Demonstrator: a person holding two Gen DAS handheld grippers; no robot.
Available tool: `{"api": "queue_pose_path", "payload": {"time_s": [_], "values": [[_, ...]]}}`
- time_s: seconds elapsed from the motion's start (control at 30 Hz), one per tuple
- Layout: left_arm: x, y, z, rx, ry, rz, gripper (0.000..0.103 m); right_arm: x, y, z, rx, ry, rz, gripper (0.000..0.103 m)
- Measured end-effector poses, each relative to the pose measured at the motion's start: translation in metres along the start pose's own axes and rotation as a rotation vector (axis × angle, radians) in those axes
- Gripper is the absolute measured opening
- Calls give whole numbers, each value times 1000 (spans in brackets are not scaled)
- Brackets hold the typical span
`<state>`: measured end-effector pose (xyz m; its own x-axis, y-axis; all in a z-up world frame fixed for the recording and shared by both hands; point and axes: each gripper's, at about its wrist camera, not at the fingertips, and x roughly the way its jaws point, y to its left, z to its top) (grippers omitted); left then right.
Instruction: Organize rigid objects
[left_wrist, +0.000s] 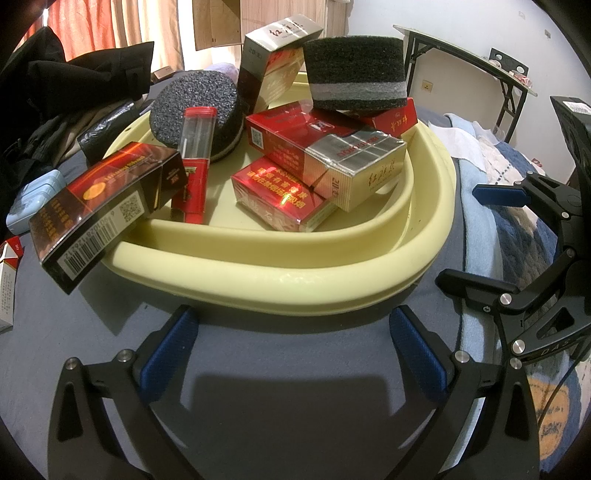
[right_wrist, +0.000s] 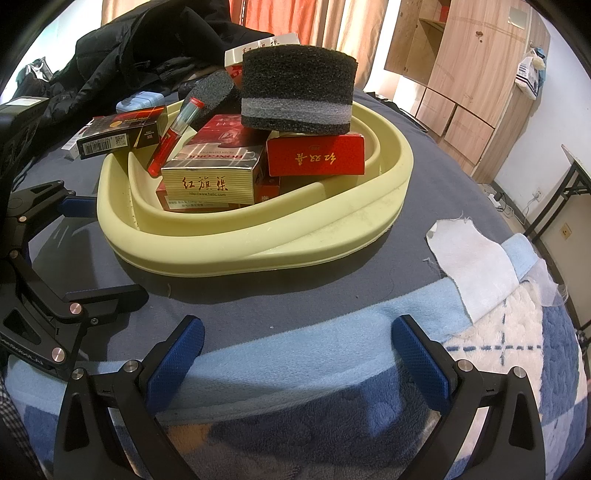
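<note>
Both of your tools are empty. Your left gripper (left_wrist: 291, 343) has its blue pads spread wide over the grey-blue cover, just short of the pale yellow basin (left_wrist: 258, 273). Your right gripper (right_wrist: 295, 354) is spread just as wide, with nothing between its pads, above the light blue blanket (right_wrist: 295, 369), a little back from the same basin.

The basin sits on the grey-blue cover and is piled with rigid things. A gold and red carton (left_wrist: 332, 162) lies on a red pack (left_wrist: 277, 195) in the middle. A dark sponge with a grey stripe (left_wrist: 356, 74) rests highest, partly on another red pack (left_wrist: 395, 120). A second dark sponge (left_wrist: 195, 107) leans toward the far left of the basin, and a clear tube with red caps (left_wrist: 195, 162) stands tilted in front of it. A gold-topped box (left_wrist: 273, 55) stands upright at the back. A dark box with a barcode (left_wrist: 107, 203) lies tilted across the left rim, overhanging the cover.

A white cloth (right_wrist: 476, 266) lies on the blanket to the right, well apart from the basin
</note>
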<state>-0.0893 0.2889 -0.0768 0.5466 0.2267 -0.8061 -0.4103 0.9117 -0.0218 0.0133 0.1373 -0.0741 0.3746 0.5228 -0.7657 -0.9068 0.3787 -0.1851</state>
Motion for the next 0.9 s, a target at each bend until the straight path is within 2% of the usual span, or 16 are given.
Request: {"api": "queue_pose_path", "payload": {"time_s": [0.9], "values": [[1, 0, 0, 1, 0, 3, 103, 0, 0, 0, 0, 0, 0, 103]]}}
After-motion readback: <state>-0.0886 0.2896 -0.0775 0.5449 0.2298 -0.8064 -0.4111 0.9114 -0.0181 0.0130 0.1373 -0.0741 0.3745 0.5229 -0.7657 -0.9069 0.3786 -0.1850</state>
